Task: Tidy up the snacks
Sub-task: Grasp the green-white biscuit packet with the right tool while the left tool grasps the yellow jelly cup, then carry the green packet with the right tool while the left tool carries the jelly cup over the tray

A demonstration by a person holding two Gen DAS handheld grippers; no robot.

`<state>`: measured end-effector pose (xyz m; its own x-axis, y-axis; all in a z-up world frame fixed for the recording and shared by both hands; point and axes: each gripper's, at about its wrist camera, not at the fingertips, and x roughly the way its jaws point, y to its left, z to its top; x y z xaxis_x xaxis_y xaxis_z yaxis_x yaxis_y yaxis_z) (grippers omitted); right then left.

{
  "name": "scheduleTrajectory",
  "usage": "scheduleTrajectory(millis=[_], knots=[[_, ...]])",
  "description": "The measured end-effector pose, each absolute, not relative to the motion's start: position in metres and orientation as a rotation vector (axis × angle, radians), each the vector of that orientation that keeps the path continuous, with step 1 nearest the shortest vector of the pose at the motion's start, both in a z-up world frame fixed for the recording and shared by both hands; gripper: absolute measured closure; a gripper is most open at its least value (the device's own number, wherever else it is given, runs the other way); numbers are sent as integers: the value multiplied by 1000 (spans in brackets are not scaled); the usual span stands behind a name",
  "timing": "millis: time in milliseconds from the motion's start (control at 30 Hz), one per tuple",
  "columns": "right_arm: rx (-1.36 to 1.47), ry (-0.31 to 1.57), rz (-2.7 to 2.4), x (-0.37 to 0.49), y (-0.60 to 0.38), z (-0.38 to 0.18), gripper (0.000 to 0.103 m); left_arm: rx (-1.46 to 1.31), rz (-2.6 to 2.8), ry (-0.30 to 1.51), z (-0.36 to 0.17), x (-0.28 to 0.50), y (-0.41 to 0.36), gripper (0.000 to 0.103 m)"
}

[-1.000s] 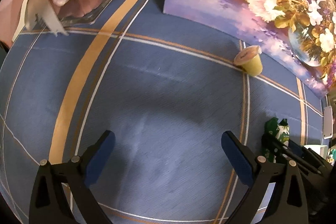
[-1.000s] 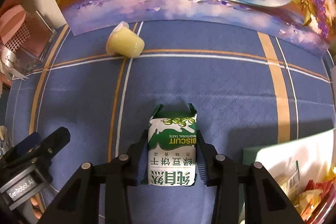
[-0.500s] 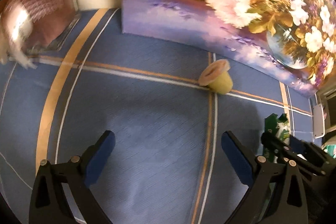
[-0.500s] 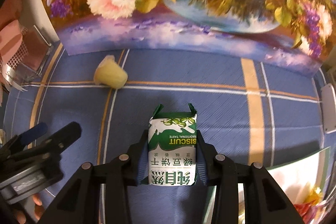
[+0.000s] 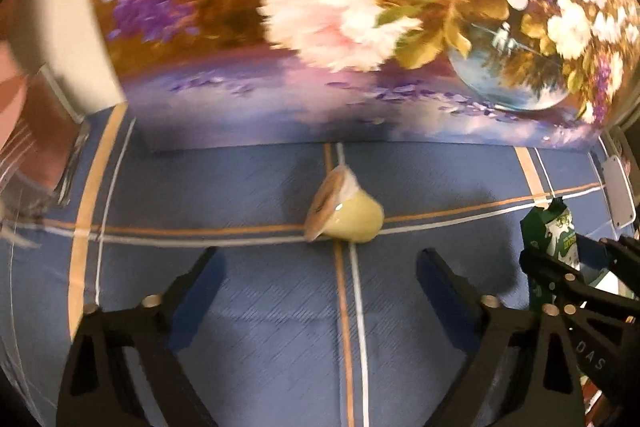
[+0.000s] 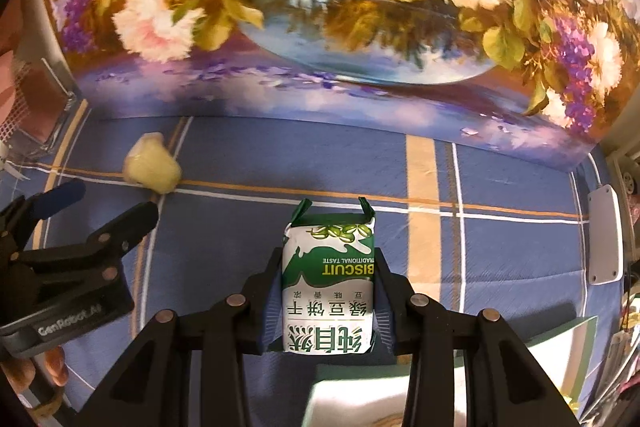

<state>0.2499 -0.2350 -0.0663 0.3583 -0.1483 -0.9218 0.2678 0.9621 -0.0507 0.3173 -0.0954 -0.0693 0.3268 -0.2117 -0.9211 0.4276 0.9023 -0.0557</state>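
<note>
Here the right hand-held gripper [image 6: 328, 301] is clamped on a green-and-white biscuit packet [image 6: 329, 283]. The left hand-held gripper [image 5: 318, 273] stands wide apart, a pale yellow plastic jelly cup [image 5: 346, 213] lying tipped just ahead of it on the blue plaid-clothed bench [image 5: 260, 307].

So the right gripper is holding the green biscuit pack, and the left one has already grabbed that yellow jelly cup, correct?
Not quite. The left wrist view shows the left gripper open, with the jelly cup lying ahead of its fingers, ungrabbed. The right gripper does hold the biscuit pack.
</note>
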Motion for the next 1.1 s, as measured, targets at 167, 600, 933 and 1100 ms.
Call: scheduleTrajectory(millis=[167, 600, 933, 1100], knots=[[107, 1179, -279, 248, -250, -62, 61, 274, -422, 1151, -75, 329, -114, 16], [122, 1188, -287, 256, -263, -73, 61, 312, -425, 1147, -87, 335, -136, 60], [218, 1138, -259, 220, -258, -42, 61, 110, -385, 1233, -67, 302, -97, 61], [265, 1117, -259, 183, -250, -21, 61, 63, -369, 1243, -45, 261, -83, 61]])
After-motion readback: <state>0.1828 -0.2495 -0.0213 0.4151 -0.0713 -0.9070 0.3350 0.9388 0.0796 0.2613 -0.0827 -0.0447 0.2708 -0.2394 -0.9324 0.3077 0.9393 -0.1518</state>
